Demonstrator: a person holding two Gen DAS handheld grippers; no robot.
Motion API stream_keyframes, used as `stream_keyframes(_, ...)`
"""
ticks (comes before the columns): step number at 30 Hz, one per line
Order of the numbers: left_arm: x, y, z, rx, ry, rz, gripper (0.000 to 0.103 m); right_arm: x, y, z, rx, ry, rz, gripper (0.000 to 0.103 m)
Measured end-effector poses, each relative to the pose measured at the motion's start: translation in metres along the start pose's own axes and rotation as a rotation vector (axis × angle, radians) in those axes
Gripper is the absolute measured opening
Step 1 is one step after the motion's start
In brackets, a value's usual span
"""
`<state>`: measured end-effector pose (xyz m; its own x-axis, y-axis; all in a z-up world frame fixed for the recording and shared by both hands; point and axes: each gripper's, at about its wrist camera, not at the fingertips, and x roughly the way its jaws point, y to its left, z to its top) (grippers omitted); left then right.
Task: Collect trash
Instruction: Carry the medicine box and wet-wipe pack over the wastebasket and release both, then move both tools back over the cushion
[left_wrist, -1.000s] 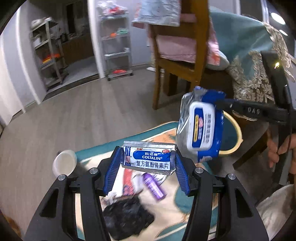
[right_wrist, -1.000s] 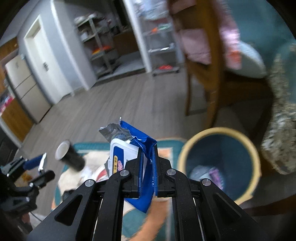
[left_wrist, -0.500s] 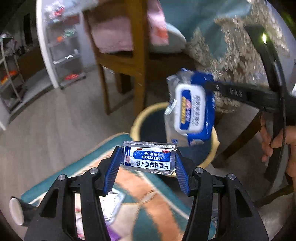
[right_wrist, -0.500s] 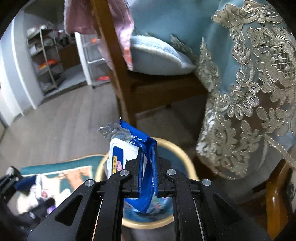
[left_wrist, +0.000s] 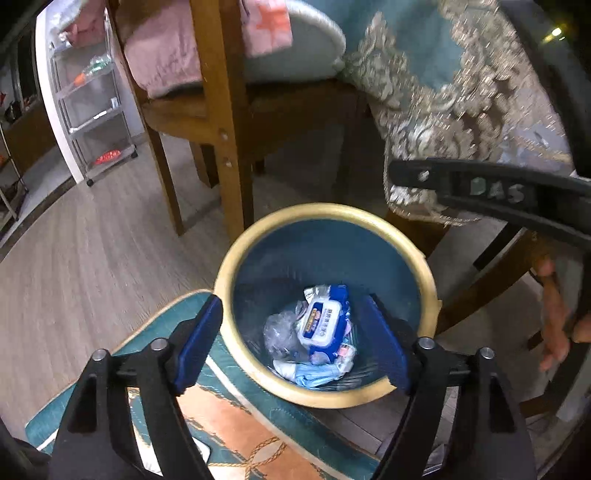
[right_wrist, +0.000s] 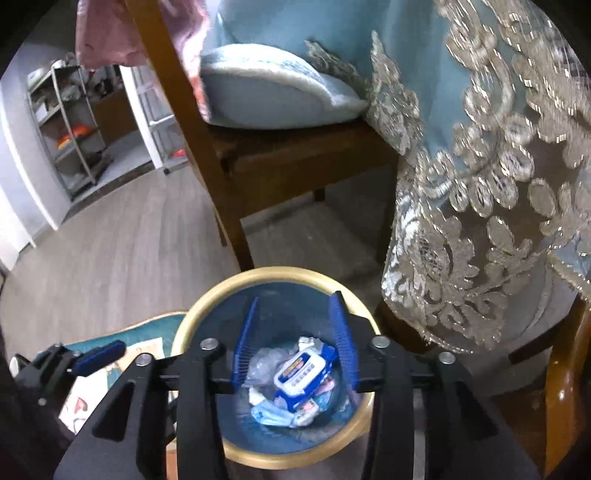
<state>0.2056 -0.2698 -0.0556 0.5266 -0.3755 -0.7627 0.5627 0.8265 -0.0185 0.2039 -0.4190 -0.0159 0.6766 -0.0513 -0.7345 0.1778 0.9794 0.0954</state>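
Both pairs of jaws stand spread with nothing between them, and both have just been opening. On the left, the left gripper (left_wrist: 291, 339) hangs over the near rim of the bin (left_wrist: 430, 291), its blue pads wide apart on either side of the opening; in the right wrist view it (right_wrist: 99, 356) shows at the lower left, over the rug (right_wrist: 155, 328). The rug (left_wrist: 236, 417) is teal with an orange field and lies against the bin's near side. Behind it stands a wooden chair (left_wrist: 218, 110) with a pink cushion on the seat, and farther left a wire shelf rack (left_wrist: 92, 110) on the plank floor.

In the bin's bottom lies the trash: a blue and white wipes pack (left_wrist: 325, 321) on top, label up, with a clear crumpled bag (left_wrist: 280, 332) to its left and pale blue scraps below. From the right wrist camera the pack (right_wrist: 301, 373) shows between the open pads, well below them.

The right gripper (right_wrist: 297, 345) hovers above the bin (right_wrist: 365, 410). In the left wrist view only one black finger of it (left_wrist: 480, 192) crosses the upper right, with the hand (left_wrist: 554, 317) that holds it at the right edge. A blue lace-edged cloth (right_wrist: 480, 166) hangs at the right.
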Motion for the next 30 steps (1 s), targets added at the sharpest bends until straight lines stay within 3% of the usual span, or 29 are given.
stream_keyframes(5, -0.048, 0.014, -0.007, -0.028, -0.050, 0.050, 0.082, -0.020, 0.015, 0.001, -0.002, -0.027, 0.041, 0.064)
stream_keyframes(15, -0.185, 0.054, -0.060, -0.123, -0.142, 0.158, 0.087, -0.079, 0.074, -0.019, -0.083, -0.083, 0.109, 0.079)
stream_keyframes(23, -0.282, 0.105, -0.129, -0.193, -0.181, 0.305, 0.091, -0.103, 0.142, -0.060, -0.182, -0.031, 0.193, 0.083)
stream_keyframes(30, -0.298, 0.140, -0.197, -0.334, -0.153, 0.351, 0.091, -0.099, 0.191, -0.104, -0.246, 0.040, 0.217, 0.083)
